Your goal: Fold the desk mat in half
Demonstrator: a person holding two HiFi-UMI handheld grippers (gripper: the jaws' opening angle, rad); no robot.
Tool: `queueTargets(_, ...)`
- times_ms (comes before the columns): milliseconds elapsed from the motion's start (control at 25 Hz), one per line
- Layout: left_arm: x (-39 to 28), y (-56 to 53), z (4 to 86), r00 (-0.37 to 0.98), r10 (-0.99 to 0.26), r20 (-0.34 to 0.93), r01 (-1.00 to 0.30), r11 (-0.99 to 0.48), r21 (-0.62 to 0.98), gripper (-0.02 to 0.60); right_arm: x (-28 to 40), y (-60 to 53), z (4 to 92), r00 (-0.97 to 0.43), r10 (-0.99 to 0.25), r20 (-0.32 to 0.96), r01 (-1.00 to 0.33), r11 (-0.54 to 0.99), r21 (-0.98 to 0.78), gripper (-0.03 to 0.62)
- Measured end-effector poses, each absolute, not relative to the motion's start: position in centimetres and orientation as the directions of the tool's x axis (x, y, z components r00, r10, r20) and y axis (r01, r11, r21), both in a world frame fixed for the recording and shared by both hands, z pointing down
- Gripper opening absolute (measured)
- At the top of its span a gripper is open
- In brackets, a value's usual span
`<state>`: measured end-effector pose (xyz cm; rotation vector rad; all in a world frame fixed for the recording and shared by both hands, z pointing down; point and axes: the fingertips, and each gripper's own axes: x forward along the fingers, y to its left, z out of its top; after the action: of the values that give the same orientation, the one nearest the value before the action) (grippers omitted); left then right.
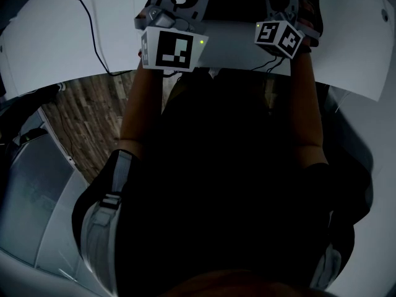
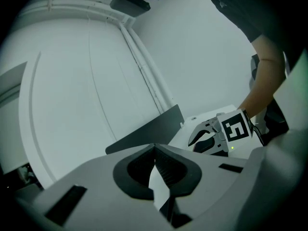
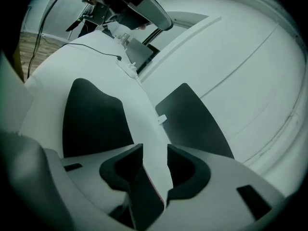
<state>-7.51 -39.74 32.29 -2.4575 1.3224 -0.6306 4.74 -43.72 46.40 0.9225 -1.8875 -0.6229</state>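
Arms [image 1: 139,104] fwd; L tongs [image 2: 155,150], R tongs [image 3: 155,153] pinch mat [image 3: 148,129].

White desk mat [image 2: 160,188], black-and-white marker cubes [image 1: 173,49]

This is a plain, sparsely fitted workroom, more a lab or test room than a home. A broad white surface [image 1: 49,48] stands over a wood-plank floor [image 1: 86,110], and a black cable [image 1: 93,30] trails loosely across the surface. The bare white walls [image 2: 202,47] carry white cable trunking [image 2: 144,66] and nothing decorative.
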Motion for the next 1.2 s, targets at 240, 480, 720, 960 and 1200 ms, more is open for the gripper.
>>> queueTargets(240,-7.2,-38.4,31.1,0.507,-0.832,0.225,-0.708,-0.55,-0.443,0.012,5.0,-41.8,43.8,-0.303,-0.82,0.485,-0.408,0.571,0.712,0.164)
queueTargets(480,-7.1,-37.3,29.2,0.538,-0.823,0.184,-0.691,-0.555,-0.464,0.012,4.3,-40.1,40.5,-0.316,-0.843,0.436,-0.466,0.538,0.702,0.164)
queueTargets(720,-7.5,-35.4,28.1,0.568,-0.807,0.163,-0.671,-0.568,-0.477,0.012,2.8,-37.9,37.5,-0.34,-0.852,0.398,-0.541,0.523,0.659,0.164)
queueTargets(960,-8.2,-33.4,27.1,0.608,-0.782,0.137,-0.649,-0.588,-0.483,0.012,1.4,-35.8,34.3,-0.356,-0.875,0.329,-0.629,0.485,0.608,0.164)
queueTargets(1200,-8.8,-31.6,26.4,0.638,-0.761,0.115,-0.633,-0.604,-0.483,0.012,0.2,-33.1,31.2,-0.383,-0.883,0.271,-0.686,0.469,0.556,0.164)
